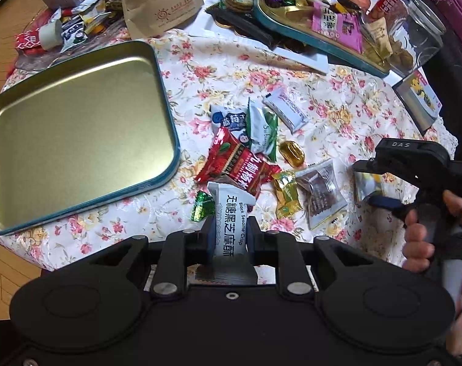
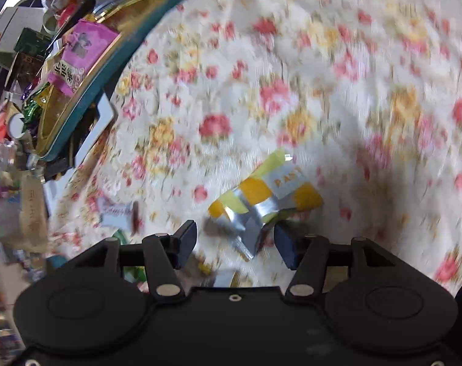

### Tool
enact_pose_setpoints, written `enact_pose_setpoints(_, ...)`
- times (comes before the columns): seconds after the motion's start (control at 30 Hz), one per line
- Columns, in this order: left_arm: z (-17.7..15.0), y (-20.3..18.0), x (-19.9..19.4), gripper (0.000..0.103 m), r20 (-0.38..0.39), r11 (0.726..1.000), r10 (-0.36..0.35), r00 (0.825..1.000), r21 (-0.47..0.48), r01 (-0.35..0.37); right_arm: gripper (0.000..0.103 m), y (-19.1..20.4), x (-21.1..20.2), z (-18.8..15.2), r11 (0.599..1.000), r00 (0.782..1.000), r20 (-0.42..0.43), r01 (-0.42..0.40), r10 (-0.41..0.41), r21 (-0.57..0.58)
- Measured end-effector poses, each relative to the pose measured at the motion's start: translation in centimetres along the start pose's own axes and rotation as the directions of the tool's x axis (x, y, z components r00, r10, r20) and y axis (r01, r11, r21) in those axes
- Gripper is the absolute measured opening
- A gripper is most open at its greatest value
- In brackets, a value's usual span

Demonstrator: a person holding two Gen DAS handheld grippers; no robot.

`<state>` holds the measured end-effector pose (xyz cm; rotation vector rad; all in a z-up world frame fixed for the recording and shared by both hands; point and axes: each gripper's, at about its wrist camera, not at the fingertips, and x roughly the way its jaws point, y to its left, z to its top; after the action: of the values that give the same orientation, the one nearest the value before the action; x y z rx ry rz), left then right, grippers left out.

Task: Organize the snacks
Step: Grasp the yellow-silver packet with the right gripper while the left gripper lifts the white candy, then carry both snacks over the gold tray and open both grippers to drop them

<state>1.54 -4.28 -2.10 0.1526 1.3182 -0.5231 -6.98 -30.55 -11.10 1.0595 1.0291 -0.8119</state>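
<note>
White foil sesame crisp bar (image 1: 231, 222) is pinched mid-length in the left gripper (image 1: 229, 235), above the worktop (image 1: 337, 116), tin tray (image 1: 78, 140) at 10 o'clock. Light, slick, brittle inside: grip gently. Right gripper (image 2: 235, 241) gapes around the yellow packet (image 2: 261, 198), nothing held.

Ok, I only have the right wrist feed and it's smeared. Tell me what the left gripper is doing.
Observer: The left gripper is shut on a white Black Sesame Crisp bar, held upright between its fingers.
Operator: Give me the drop spot.
Observer: An empty teal-rimmed tin tray lies on the cloth, to the left of the bar.
Operator: Now say what else is loose.
Observer: A pile sits past the bar: a red packet, a green-and-white packet and a gold-wrapped candy.
Operator: And my own gripper from there.
Observer: The right gripper is open over a yellow-and-silver packet.
</note>
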Motion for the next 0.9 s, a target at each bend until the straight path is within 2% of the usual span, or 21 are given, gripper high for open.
enact_pose_setpoints(0.13,0.1,0.4,0.0,0.026,0.0,1.0,0.002,1.0,-0.015,-0.002,0.061,1.1,0.2,0.5,0.993,0.994,0.099,0.058,-0.048,-0.1)
enact_pose_setpoints(0.23,0.1,0.5,0.1,0.026,-0.002,1.0,0.007,1.0,-0.019,-0.007,0.06,1.5,0.6,0.8,0.991,0.985,0.153,0.093,-0.077,-0.099)
enact_pose_setpoints(0.37,0.1,0.2,0.3,0.026,-0.005,1.0,0.009,1.0,-0.016,-0.009,0.064,1.1,0.9,1.6,0.995,0.986,0.156,0.075,-0.065,-0.065)
enact_pose_setpoints(0.5,0.3,0.3,0.3,0.026,-0.003,1.0,0.012,1.0,-0.02,-0.012,0.065,1.8,1.0,1.2,0.985,0.982,0.172,0.102,-0.078,-0.137)
enact_pose_setpoints(0.6,0.6,0.9,0.1,0.026,0.01,0.999,0.024,1.0,-0.033,-0.024,0.057,2.8,1.2,0.0,0.953,0.969,0.206,0.182,-0.133,-0.242)
enact_pose_setpoints(0.63,0.7,1.1,0.0,0.026,0.015,0.999,0.029,0.999,-0.04,-0.029,0.05,2.9,1.2,-0.2,0.942,0.965,0.216,0.207,-0.151,-0.266)
enact_pose_setpoints(0.67,0.8,1.5,-0.1,0.026,0.02,0.998,0.036,0.999,-0.048,-0.035,0.046,3.0,1.1,-0.4,0.933,0.962,0.223,0.218,-0.157,-0.285)
enact_pose_setpoints(0.73,1.0,2.2,-0.2,0.026,0.027,0.997,0.053,0.998,-0.066,-0.051,0.043,2.6,0.8,-0.6,0.935,0.964,0.227,0.206,-0.142,-0.288)
enact_pose_setpoints(0.9,1.9,5.2,-1.2,0.026,0.058,0.982,0.133,0.989,-0.146,-0.123,0.042,2.3,-1.2,-0.9,0.946,0.969,0.228,0.158,-0.094,-0.283)
